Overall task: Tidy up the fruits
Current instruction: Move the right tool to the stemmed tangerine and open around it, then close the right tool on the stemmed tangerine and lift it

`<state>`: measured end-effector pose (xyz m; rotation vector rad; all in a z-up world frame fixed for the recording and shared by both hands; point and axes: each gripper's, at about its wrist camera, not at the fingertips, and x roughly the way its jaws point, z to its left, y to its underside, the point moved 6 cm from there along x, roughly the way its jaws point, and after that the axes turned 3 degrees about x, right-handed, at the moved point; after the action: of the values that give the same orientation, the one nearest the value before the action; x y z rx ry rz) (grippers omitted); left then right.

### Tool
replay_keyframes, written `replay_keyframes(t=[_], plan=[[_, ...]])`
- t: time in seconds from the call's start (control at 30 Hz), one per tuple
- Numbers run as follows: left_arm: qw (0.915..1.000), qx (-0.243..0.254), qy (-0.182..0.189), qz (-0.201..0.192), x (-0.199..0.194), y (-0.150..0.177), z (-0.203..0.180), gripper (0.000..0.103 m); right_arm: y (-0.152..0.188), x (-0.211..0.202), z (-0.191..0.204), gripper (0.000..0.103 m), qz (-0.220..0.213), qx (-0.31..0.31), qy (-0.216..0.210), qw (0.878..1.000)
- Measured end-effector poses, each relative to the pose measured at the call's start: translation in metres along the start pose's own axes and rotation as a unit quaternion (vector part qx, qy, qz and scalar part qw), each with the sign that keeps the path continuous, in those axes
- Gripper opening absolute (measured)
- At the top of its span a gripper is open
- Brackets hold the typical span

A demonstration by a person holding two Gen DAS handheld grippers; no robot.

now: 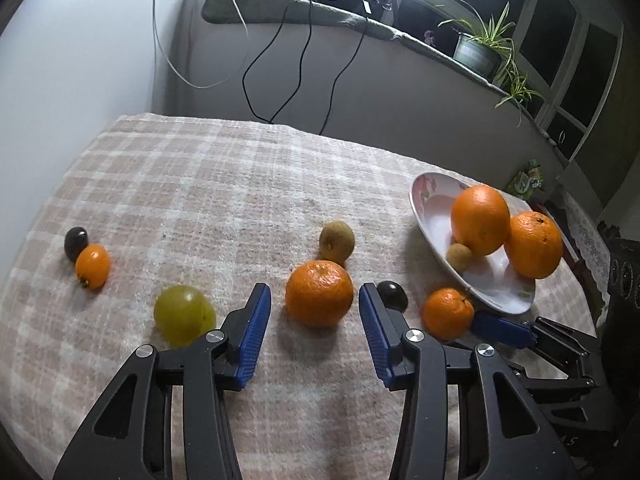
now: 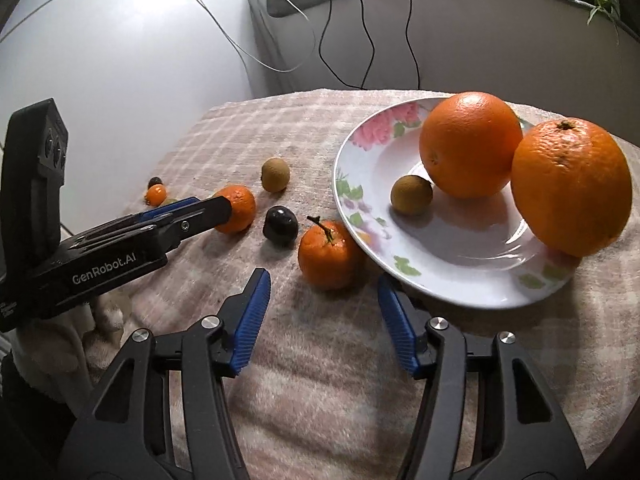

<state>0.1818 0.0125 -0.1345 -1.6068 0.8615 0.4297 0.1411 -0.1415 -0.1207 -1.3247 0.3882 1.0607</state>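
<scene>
A floral plate (image 2: 360, 184) (image 1: 436, 216) holds two big oranges (image 2: 470, 144) (image 2: 572, 188) and a small brown fruit (image 2: 411, 194). On the checked cloth lie a mandarin (image 1: 319, 293) (image 2: 238, 208), a stemmed mandarin (image 2: 330, 254) (image 1: 448, 313), a dark fruit (image 2: 280, 226) (image 1: 394, 294), a brown fruit (image 1: 337, 241) (image 2: 275, 174), a green fruit (image 1: 184, 315), a small orange fruit (image 1: 93, 266) and another dark fruit (image 1: 76, 242). My left gripper (image 1: 315, 304) is open, its jaws on either side of the mandarin. My right gripper (image 2: 323, 288) is open, just before the stemmed mandarin.
The checked cloth (image 1: 200, 184) covers the table. Behind it stand a grey wall with hanging cables (image 1: 280, 60) and a ledge with a potted plant (image 1: 480, 48). A white appliance (image 2: 120, 40) stands at the left. The right gripper's fingers (image 1: 500, 326) reach beside the plate.
</scene>
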Motion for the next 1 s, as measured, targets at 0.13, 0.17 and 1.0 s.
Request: replay_keyframes(t=[0.13,0.17,1.0], plan=[[0.9999,-0.001,0.009,0.006,0.006,-0.001,0.002,0.045,-0.005,0.010,0.000,0.059,0.009,0.003,0.007,1.000],[0.9999,-0.001,0.010,0.007,0.007,-0.001,0.002,0.045,-0.006,0.012,0.000,0.059,0.010,0.004,0.006,1.000],[0.9994,-0.017,0.027,0.016,0.009,0.003,0.002,0.038,-0.004,0.008,0.005,0.038,0.000,0.003,-0.022,1.000]])
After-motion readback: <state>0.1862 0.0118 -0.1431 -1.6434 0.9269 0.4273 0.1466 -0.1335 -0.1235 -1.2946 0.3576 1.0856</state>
